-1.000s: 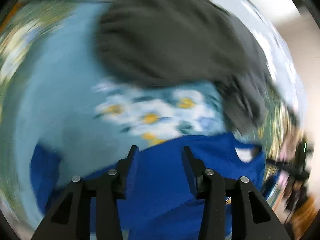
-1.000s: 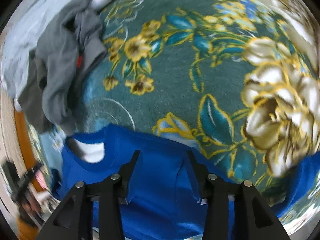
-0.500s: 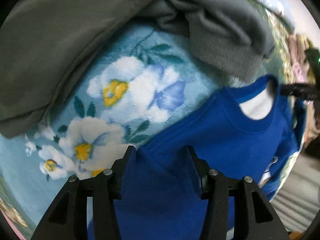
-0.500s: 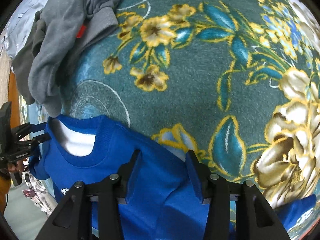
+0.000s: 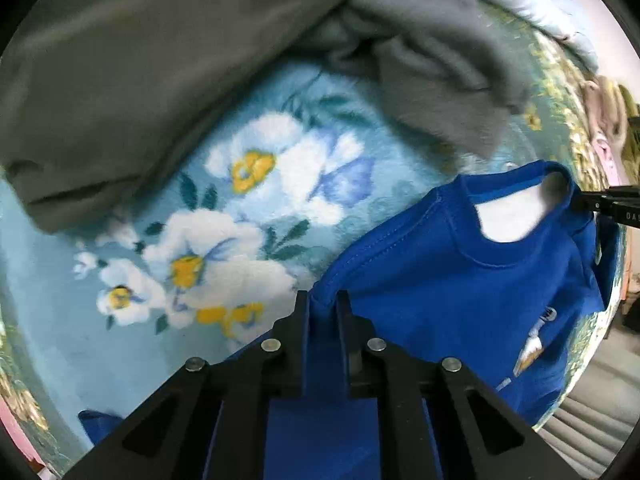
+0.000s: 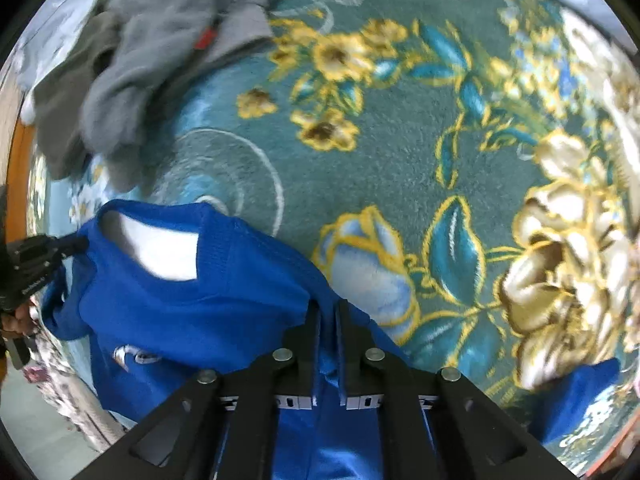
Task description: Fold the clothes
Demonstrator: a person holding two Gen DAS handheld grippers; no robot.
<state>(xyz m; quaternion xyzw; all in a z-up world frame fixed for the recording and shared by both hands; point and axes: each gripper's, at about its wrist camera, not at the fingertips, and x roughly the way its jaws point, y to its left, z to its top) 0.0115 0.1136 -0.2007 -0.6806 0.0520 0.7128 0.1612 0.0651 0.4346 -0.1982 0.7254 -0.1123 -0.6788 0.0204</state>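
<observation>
Blue sweatshirt (image 5: 460, 292) spread front-up over floral blanket (image 5: 256, 208), neckline away from both cameras, white lining visible inside collar (image 5: 512, 216). Small pale print on chest, too small to read. Left gripper (image 5: 323, 300) clamped on shoulder seam, jaws pressed nearly together with a ridge of blue cloth pinched between them. Right gripper (image 6: 327, 308) likewise closed on the opposite shoulder, jaws narrow, fold of blue fabric caught in the gap. Sweatshirt (image 6: 192, 300) lifted slightly at both pinch points, sagging between, one sleeve trailing off to lower right of right wrist view. Black tips of the other gripper touching the collar at the frame edge in each view; fingers (image 6: 16, 320) of a hand just visible behind the one in the right wrist view.

Grey garments (image 5: 432, 60) heaped beyond the neckline, close to but apart from the blue cloth; darker olive-grey piece (image 5: 132, 68) lying alongside, covering much of upper left wrist view. Same grey heap (image 6: 160, 40) at upper left of right wrist view, small red tag on it. Blanket (image 6: 400, 152) teal with yellow and cream flowers on that side, light blue with white flowers on the other.
</observation>
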